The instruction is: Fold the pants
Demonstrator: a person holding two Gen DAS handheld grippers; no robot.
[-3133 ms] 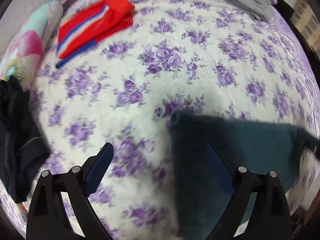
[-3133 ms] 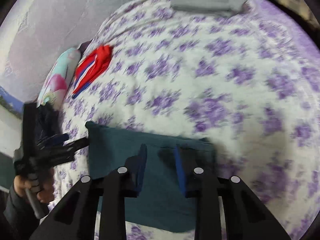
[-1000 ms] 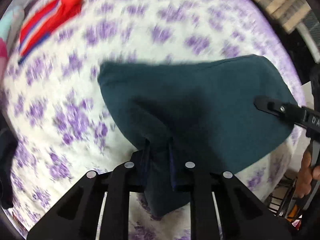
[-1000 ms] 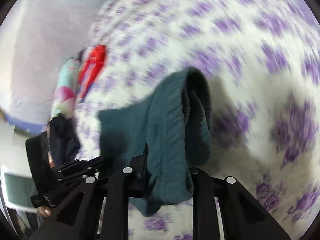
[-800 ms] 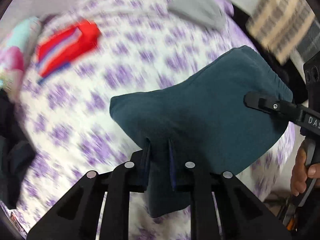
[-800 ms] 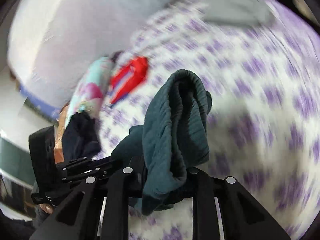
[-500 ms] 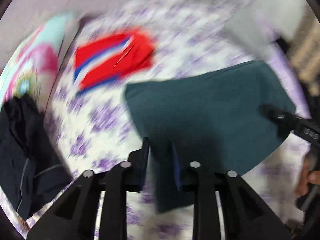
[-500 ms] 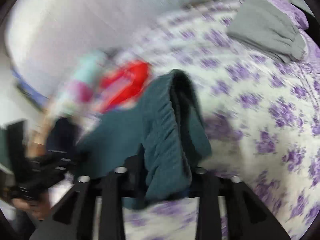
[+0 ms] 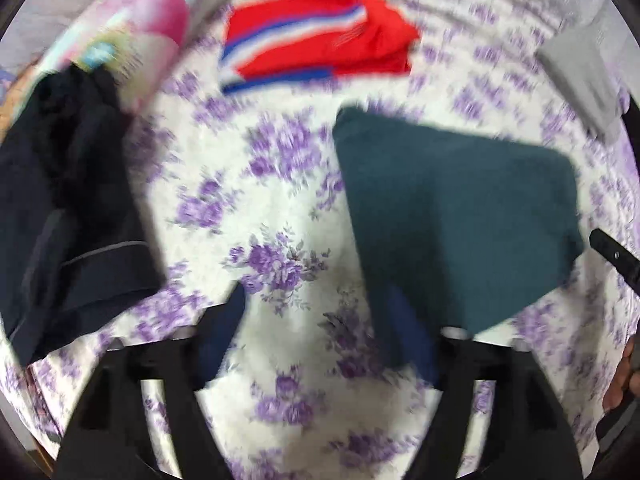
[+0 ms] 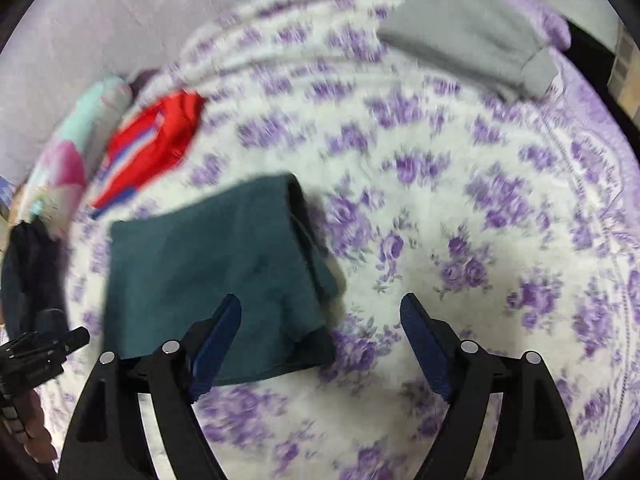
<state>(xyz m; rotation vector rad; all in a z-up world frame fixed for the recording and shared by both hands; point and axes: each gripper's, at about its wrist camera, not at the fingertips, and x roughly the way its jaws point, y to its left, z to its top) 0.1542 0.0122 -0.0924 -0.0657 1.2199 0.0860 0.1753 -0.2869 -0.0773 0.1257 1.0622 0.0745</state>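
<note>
The folded dark teal pants [image 9: 452, 220] lie flat on the floral bedspread, right of centre in the left wrist view and left of centre in the right wrist view [image 10: 208, 272]. My left gripper [image 9: 316, 336] is open and empty, its right finger over the pants' near edge. My right gripper [image 10: 320, 328] is open and empty, its left finger [image 10: 216, 340] over the pants' near edge. The other gripper's tip [image 9: 612, 256] shows at the right edge of the left wrist view.
Folded red pants with blue-white stripes [image 9: 316, 56] lie beyond the teal ones. A dark navy garment [image 9: 68, 208] lies at the left. A folded grey garment [image 10: 468, 28] lies far right. A colourful pillow [image 9: 120, 36] lies against the wall.
Both grippers were shut on the teal pants and carried them across the bed. Now the pants lie flat and both grippers have opened and let go.
</note>
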